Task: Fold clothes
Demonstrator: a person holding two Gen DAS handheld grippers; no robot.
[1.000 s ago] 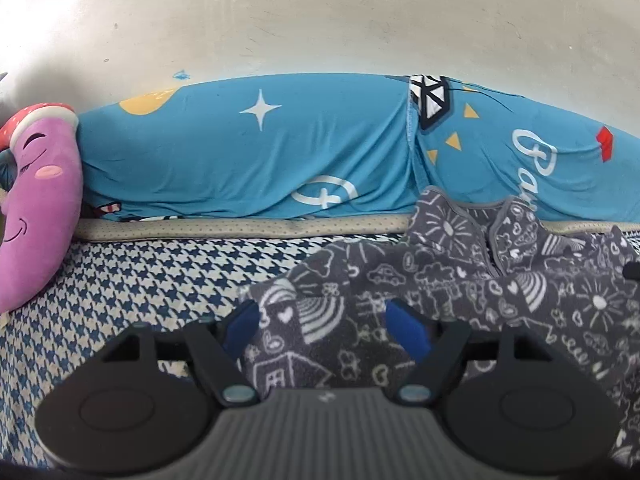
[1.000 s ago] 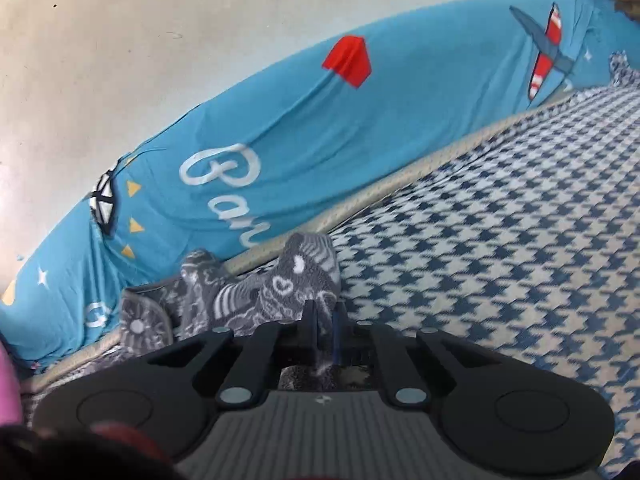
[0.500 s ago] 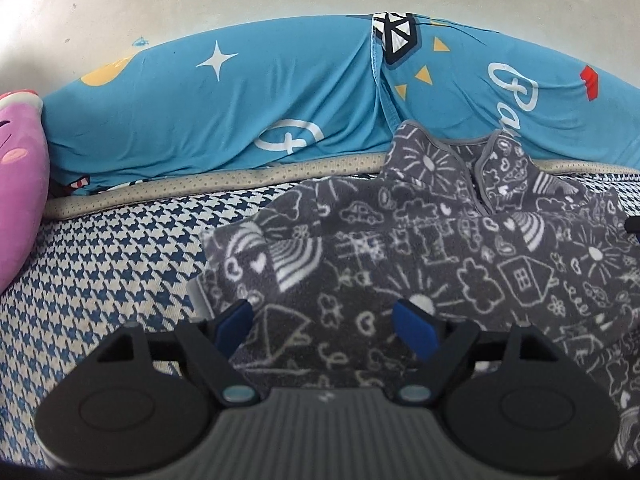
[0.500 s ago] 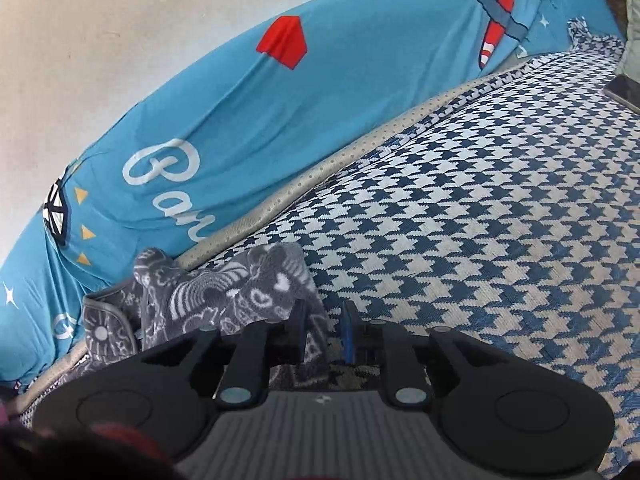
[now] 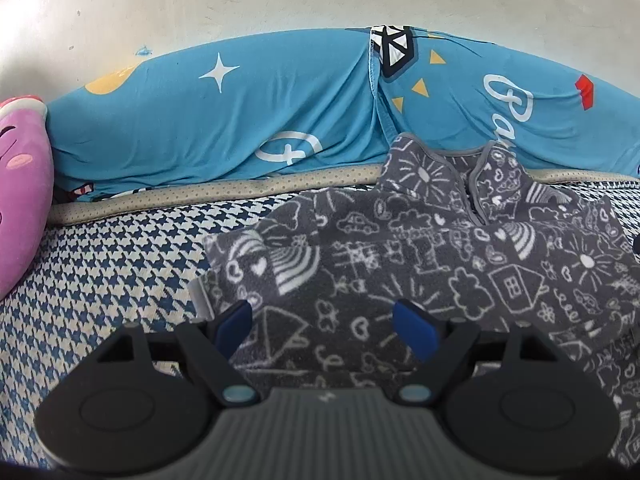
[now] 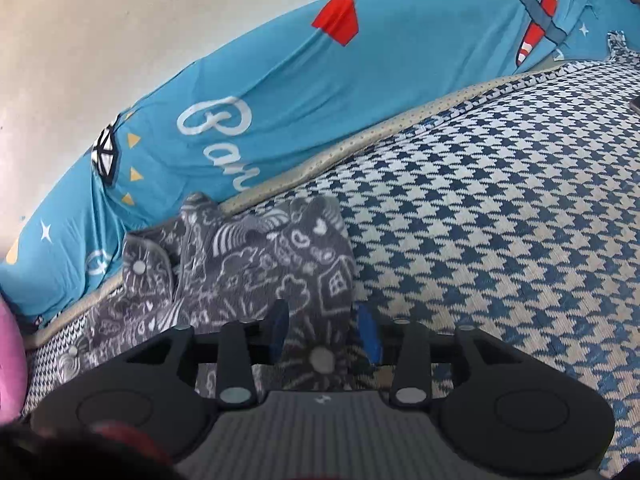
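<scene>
There, a grey fleece top (image 5: 420, 264) printed with white doodles lay on the blue-and-white houndstooth bed (image 5: 112, 264), its collar at the far end against a long blue cushion (image 5: 224, 120) by the wall. Its long axis ran left to right across the bed, parallel to the cushion. The left claw (image 5: 324, 320) hovered released at the top's near left part, its blue fingers wide apart with fabric between them, unpinched. The right claw (image 6: 322, 330) had just been opening at the top's right edge; cloth lay between its fingers, no longer squeezed. A pink plush toy (image 5: 20, 200) sat far left.
</scene>
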